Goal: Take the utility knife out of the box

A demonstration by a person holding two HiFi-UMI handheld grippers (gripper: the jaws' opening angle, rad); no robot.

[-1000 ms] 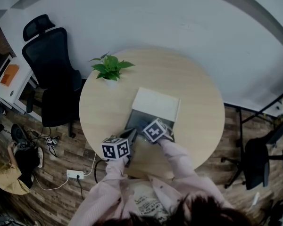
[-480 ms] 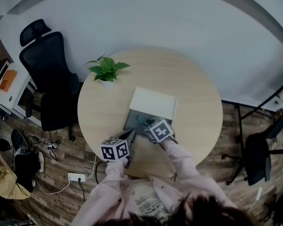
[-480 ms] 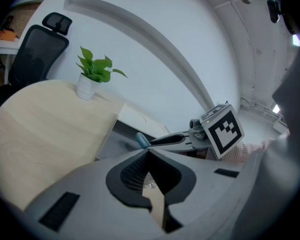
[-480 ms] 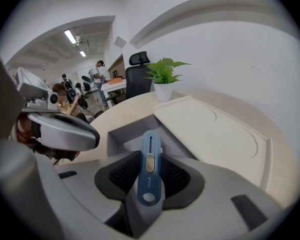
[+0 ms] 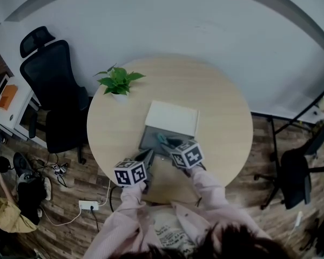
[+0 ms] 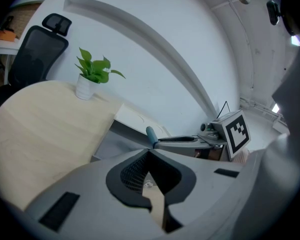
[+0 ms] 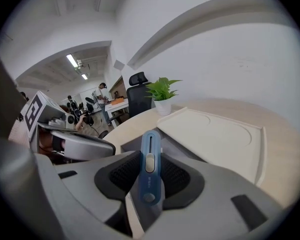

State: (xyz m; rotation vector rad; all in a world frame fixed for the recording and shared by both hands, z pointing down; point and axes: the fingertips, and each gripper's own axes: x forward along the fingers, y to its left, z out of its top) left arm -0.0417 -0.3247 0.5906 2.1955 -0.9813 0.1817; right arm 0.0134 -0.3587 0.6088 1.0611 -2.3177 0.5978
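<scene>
The right tongs [image 7: 149, 181] are clamped on the blue utility knife [image 7: 150, 154], pads on the rear half of its flat sides. It looks light, stiff and smooth-shelled, so a hold on the body, clear of the blade end, suits it. Its long axis runs along the tongs, nose pointing away over the open box [image 5: 150, 136] on the tabletop [image 5: 221, 107]. The left tongs [image 6: 149, 156] are closed and empty.
</scene>
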